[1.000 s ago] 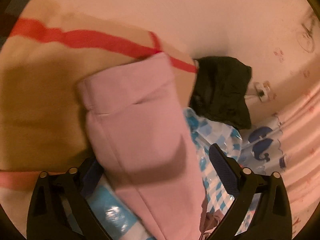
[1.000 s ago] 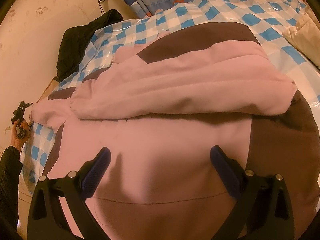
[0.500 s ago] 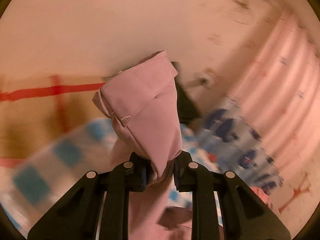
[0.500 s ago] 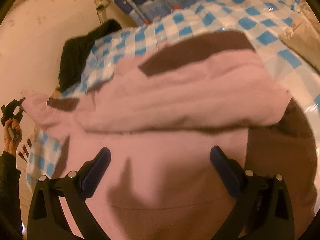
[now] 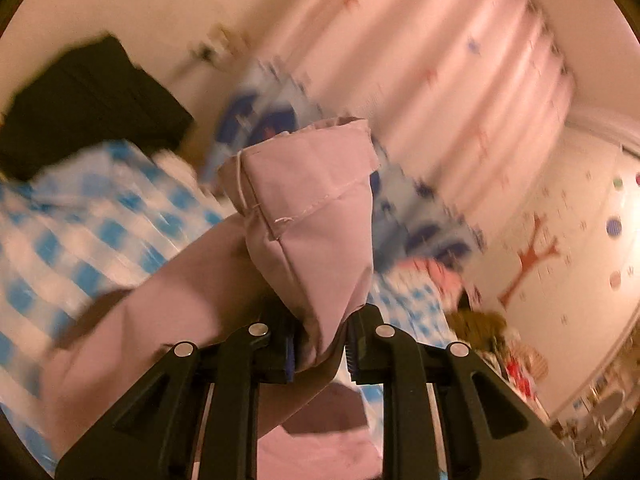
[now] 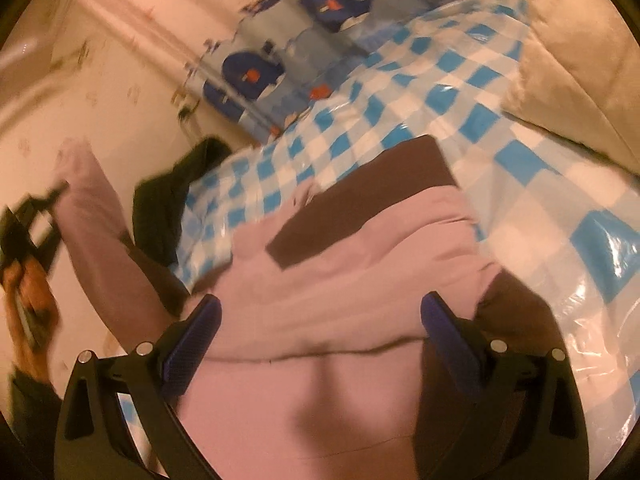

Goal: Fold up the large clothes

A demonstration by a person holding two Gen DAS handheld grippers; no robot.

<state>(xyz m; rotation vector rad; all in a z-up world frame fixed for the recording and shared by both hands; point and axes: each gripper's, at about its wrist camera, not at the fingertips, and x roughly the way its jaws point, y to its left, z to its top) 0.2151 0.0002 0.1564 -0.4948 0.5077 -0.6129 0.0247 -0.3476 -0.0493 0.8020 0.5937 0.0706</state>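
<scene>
A large pink garment with dark brown panels point(image 6: 340, 280) lies on a blue-and-white checked sheet point(image 6: 440, 80). My left gripper point(image 5: 320, 354) is shut on the pink sleeve cuff point(image 5: 312, 216) and holds it raised above the sheet; the sleeve trails down to the left. In the right wrist view the same lifted sleeve point(image 6: 92, 216) shows at the far left with the left gripper and hand. My right gripper point(image 6: 320, 320) is open and empty, hovering just above the garment's body.
A black garment point(image 5: 80, 108) lies at the sheet's far-left edge by the wall. Whale-print fabric point(image 6: 256, 76) and pink curtains point(image 5: 440, 60) stand behind. A beige cushion point(image 6: 568, 80) sits at the right.
My left gripper closed on the sleeve cuff and lifted it up and over towards the garment. My right gripper stayed open above the garment's body, shifting slightly.
</scene>
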